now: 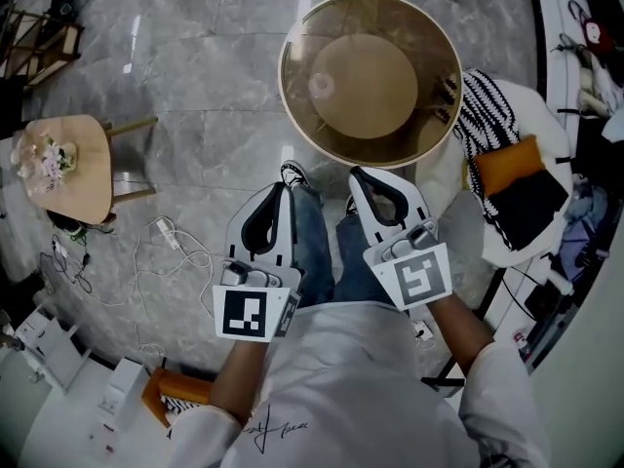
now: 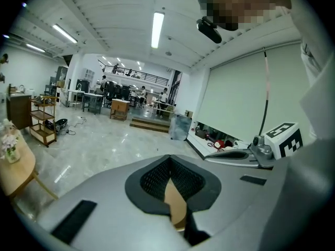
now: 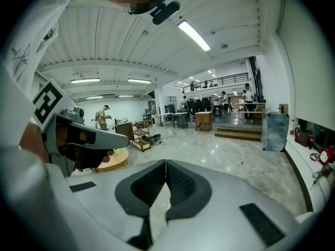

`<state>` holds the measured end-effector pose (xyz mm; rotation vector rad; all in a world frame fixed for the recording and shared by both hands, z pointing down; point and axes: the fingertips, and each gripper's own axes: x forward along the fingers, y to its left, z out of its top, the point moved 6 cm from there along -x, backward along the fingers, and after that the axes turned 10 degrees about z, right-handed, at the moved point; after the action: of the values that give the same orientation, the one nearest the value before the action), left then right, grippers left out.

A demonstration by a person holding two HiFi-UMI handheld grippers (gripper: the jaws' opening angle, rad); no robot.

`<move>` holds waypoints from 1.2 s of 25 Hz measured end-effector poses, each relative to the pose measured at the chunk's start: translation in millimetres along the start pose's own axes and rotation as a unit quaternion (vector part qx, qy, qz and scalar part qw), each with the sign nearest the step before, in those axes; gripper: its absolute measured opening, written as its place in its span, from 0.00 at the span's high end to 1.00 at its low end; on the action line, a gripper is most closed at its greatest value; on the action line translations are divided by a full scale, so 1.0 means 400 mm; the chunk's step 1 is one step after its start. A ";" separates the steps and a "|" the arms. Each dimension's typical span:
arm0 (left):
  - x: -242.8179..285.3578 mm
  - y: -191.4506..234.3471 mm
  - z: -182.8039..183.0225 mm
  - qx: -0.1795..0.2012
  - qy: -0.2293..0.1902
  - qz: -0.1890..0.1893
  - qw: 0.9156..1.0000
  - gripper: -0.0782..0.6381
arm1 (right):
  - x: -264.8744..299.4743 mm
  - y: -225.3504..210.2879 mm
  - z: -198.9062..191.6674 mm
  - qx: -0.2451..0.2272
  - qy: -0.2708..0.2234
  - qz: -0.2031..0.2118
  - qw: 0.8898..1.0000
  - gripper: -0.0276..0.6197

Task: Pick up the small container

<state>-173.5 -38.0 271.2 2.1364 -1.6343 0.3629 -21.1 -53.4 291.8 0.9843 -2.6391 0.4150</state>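
The left hand-held gripper (image 1: 284, 189) and right hand-held gripper (image 1: 357, 175) are hovering with jaws pressed together, empty, just short of the round surface (image 1: 419, 27) where the small container (image 1: 322, 85) is sitting.

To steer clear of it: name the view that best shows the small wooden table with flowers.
The head view: the whole wooden table shows from above, flowers on it. The left gripper view catches only its edge at far left; the right gripper view, a slice beside the left gripper.
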 end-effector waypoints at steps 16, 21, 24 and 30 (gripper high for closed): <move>0.137 0.070 -0.160 0.034 0.009 0.010 0.999 0.87 | 0.158 -0.019 -0.178 0.025 -0.013 0.005 1.000 0.93; 0.157 0.091 -0.220 0.020 0.017 0.010 1.000 0.87 | 0.186 -0.018 -0.233 0.047 0.000 0.011 0.999 0.93; 0.175 0.104 -0.250 0.017 0.023 0.012 1.000 0.87 | 0.198 -0.027 -0.253 0.056 -0.004 0.002 0.998 0.93; 0.207 0.119 -0.298 0.009 0.020 -0.001 1.000 0.87 | 0.215 -0.059 -0.305 0.064 -0.005 -0.024 0.998 0.93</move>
<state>-190.7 -61.5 421.2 2.1297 -1.6121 0.4181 -46.8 -76.5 439.0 1.0900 -2.6190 0.5763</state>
